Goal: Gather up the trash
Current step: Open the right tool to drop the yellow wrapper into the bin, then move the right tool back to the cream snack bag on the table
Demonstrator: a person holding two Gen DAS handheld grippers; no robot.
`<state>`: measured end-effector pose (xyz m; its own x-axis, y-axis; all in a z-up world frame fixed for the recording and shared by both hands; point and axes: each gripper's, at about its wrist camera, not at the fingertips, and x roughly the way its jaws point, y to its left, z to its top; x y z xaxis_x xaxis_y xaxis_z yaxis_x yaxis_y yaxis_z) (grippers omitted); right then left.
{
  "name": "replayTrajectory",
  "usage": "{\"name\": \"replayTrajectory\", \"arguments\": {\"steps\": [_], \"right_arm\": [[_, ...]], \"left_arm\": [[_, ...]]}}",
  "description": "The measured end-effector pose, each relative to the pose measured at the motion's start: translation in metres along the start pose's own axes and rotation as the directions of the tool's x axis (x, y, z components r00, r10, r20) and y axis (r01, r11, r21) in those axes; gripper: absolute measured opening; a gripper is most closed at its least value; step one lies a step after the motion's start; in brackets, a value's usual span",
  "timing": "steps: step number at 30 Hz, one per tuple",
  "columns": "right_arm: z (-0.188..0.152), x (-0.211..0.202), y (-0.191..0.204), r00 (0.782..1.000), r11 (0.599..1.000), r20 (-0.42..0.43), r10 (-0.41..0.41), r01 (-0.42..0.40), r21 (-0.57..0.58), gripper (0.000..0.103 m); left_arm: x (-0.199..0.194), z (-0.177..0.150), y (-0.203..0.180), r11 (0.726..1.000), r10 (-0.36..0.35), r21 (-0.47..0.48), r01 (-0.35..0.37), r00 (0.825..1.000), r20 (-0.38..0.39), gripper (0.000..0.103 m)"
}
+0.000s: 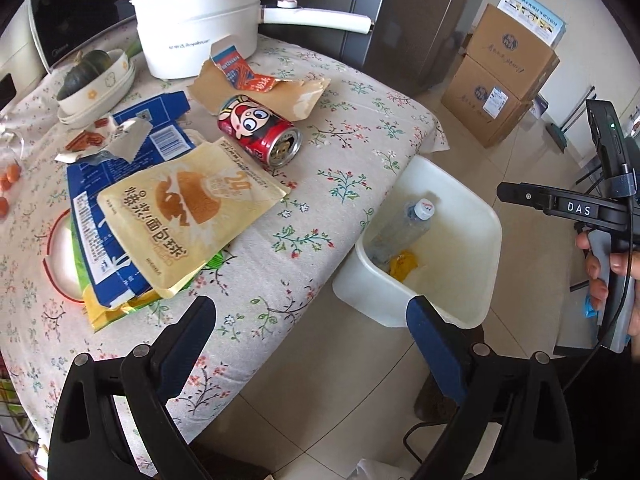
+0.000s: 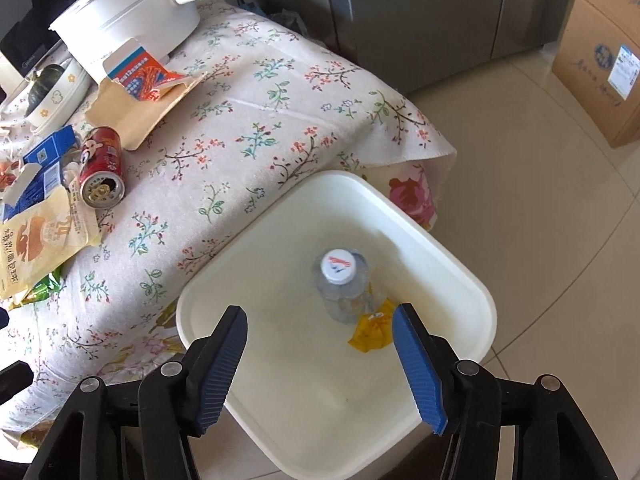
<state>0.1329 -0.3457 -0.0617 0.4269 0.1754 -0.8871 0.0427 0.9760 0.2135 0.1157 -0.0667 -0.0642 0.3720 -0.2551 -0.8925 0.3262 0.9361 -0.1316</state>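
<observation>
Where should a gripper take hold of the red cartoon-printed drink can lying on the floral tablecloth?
Across the middle of its round body, coming down from above. The red cartoon-printed drink can lies on its side, opened end toward the table edge, so the curved wall is exposed. One finger would land near the beige bread pouch that touches it; the open left gripper looks wide enough.

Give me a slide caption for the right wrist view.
Open right tool above white bin holding bottle and yellow wrapper.
</observation>
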Motion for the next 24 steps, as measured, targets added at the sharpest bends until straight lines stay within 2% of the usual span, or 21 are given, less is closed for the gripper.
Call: {"name": "replayTrajectory", "arguments": {"steps": [9,18,24], "right_arm": [[0.007,-0.012,0.041,0.999,0.999,0.043,0.023,-0.021,-0.046,0.072],[0.015,-0.008,0.101,0.997,0.989,0.057,0.042,-0.034,-0.145,0.075],[0.018,-0.002,0.136,0.996,0.980,0.064,0.064,-0.051,-0.191,0.089]], "left_arm": [[-0.035,-0.021,0.056,0.994,0.024,-0.103,-0.019,0.998,0.052,0.098],[-0.064,-0.038,0.118,0.971,0.064,-0.239,-0.034,0.990,0.122,0.103],[-0.061,-0.040,0.145,0.958,0.120,-0.276,-0.078,0.983,0.136,0.103]]}}
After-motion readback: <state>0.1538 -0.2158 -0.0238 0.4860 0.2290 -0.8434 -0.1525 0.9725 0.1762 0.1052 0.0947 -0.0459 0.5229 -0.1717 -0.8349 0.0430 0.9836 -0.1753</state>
